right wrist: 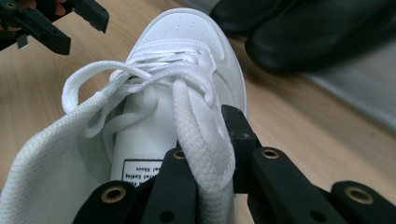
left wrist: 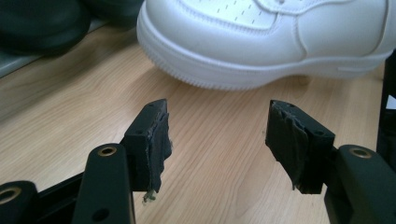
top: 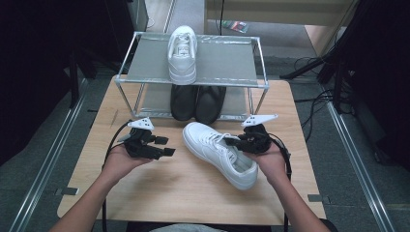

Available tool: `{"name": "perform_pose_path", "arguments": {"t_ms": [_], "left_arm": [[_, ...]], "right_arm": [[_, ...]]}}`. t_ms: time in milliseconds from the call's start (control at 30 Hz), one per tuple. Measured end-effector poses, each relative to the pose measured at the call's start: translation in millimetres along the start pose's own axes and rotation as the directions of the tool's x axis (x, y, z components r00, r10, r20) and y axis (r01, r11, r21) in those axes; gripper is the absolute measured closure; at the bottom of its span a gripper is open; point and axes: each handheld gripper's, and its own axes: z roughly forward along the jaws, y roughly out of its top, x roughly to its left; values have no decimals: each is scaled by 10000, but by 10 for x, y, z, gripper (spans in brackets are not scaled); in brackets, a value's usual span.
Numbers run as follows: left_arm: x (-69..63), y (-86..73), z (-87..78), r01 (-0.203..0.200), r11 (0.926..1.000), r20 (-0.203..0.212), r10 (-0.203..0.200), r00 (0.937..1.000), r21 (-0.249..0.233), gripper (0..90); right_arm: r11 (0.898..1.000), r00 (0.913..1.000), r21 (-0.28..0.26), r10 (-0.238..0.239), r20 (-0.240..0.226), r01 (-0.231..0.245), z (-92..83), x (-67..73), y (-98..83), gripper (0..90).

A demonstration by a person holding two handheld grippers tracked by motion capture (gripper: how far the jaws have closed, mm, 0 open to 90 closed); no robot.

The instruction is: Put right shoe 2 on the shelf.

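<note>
Even overhead light, dark surroundings; close-ups soft, faint shadows.

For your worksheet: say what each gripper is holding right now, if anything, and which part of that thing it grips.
The right gripper is shut on a white shoelace of the white shoe on the table, near the tongue. The left gripper is open and holds nothing.

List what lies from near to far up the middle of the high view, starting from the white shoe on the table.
White shoe on the table → black shoes on the rack's lower shelf → white shoe on the top shelf.
</note>
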Motion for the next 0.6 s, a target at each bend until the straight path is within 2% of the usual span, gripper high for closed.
{"name": "perform_pose_path", "arguments": {"t_ms": [33,133,300,333,367,400,533,600], "left_arm": [[5,-25,-24,61,10000,-86,-61,9999,9,396],[9,-51,-43,147,9999,-144,-147,9998,-11,396],[7,-116,-99,301,9995,-265,-304,9992,-115,396],[6,-123,-107,331,9994,-299,-334,9990,-103,396],[10,-133,-116,317,9994,-355,-320,9989,-102,396],[12,-143,-128,326,9994,-353,-330,9988,-112,396],[6,-168,-151,417,9990,-393,-422,9983,-135,395],[4,-177,-157,432,9989,-410,-439,9982,-158,395]], "right_arm": [[9992,9992,-30,-388,-138,388,-4,-31,61,853],[9986,9978,-20,-520,-421,520,-10,-69,120,853],[9950,9895,120,-969,-1072,988,-83,-117,301,849],[9961,9882,176,-835,-1281,865,-120,-135,363,847],[9961,9882,176,-835,-1281,865,-120,-135,363,847],[9965,9849,215,-766,-1554,809,-176,-167,441,848],[9965,9846,134,-794,-1558,825,-264,-171,528,847],[9969,9849,-79,-787,-1541,784,-378,-192,623,848]]}}
